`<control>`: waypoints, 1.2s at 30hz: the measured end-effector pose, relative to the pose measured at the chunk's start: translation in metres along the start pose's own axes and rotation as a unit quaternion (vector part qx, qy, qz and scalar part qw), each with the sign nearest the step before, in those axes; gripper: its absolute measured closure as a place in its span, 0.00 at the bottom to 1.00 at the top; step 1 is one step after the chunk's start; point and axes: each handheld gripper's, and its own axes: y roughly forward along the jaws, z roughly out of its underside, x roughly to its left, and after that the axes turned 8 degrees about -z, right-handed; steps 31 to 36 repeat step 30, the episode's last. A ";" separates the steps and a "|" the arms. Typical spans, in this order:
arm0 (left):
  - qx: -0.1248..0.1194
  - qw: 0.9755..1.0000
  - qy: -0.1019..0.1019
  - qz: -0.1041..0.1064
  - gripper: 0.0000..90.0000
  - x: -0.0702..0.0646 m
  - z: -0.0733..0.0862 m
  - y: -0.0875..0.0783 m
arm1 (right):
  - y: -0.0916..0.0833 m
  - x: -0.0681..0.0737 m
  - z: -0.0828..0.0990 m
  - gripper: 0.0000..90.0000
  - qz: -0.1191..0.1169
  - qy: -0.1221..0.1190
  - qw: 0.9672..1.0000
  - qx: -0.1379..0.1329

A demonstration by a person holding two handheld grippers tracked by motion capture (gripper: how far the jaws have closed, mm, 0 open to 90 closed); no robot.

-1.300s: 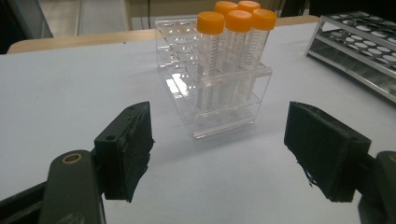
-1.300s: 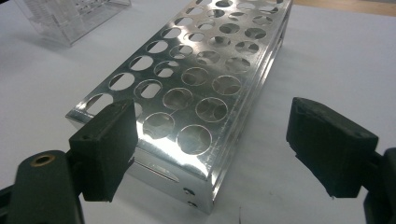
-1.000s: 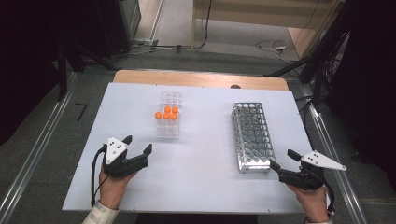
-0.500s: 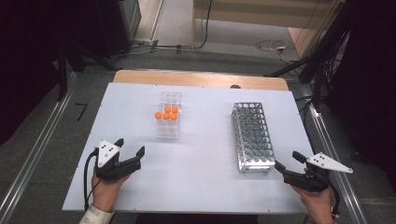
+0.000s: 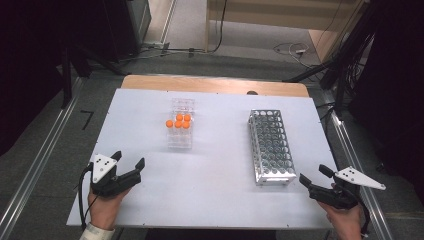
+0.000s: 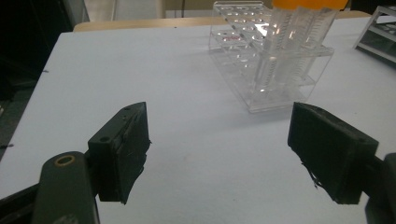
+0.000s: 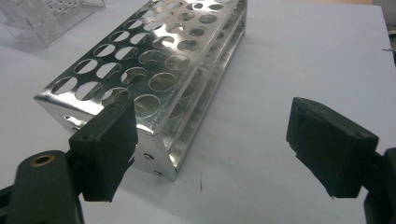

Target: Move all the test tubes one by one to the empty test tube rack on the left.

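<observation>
A clear plastic rack point(image 5: 180, 131) stands left of the table's middle and holds several tubes with orange caps point(image 5: 179, 121). A shiny metal rack point(image 5: 270, 146) full of round holes lies at the right, with no tubes in it. My left gripper point(image 5: 129, 159) rests near the front left corner, open and holding nothing, pointing toward the clear rack point(image 6: 275, 70). In the left gripper view its jaws point(image 6: 219, 154) stand wide over bare table. My right gripper point(image 5: 313, 174) is open by the metal rack's near right corner. In its own view the jaws point(image 7: 212, 149) frame that corner point(image 7: 154, 70).
The white table top point(image 5: 215, 195) ends in a wooden strip point(image 5: 215, 85) at the far side. Metal rails run along both sides on the floor. Cables lie on the floor beyond the table. The clear rack's corner point(image 7: 42, 18) appears past the metal rack.
My left gripper has drifted left and a little toward the table's near edge, still open. The right gripper has stayed almost where it was.
</observation>
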 end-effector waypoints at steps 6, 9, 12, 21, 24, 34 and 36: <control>0.000 1.000 -0.007 -0.008 0.23 0.008 0.003 -0.003 | -0.004 -0.005 0.002 0.17 0.007 0.007 1.000 -0.002; 0.003 1.000 -0.007 -0.013 0.23 0.012 0.004 -0.004 | -0.007 -0.008 0.004 0.17 0.011 0.011 1.000 -0.004; 0.005 1.000 -0.010 -0.020 0.23 0.017 0.006 -0.006 | -0.010 -0.011 0.006 0.17 0.016 0.015 1.000 -0.005; 0.013 0.999 -0.022 -0.038 0.23 0.033 0.011 -0.006 | -0.013 -0.022 0.013 0.17 0.031 0.029 0.999 -0.001; 0.019 0.999 -0.025 -0.044 0.23 0.037 0.013 -0.005 | -0.013 -0.024 0.014 0.17 0.034 0.033 0.999 0.001; 0.035 0.998 -0.024 -0.045 0.23 0.042 0.018 -0.001 | -0.012 -0.031 0.018 0.16 0.046 0.041 0.998 0.007; 0.035 0.998 -0.024 -0.045 0.23 0.042 0.018 -0.001 | -0.012 -0.031 0.018 0.16 0.046 0.041 0.998 0.007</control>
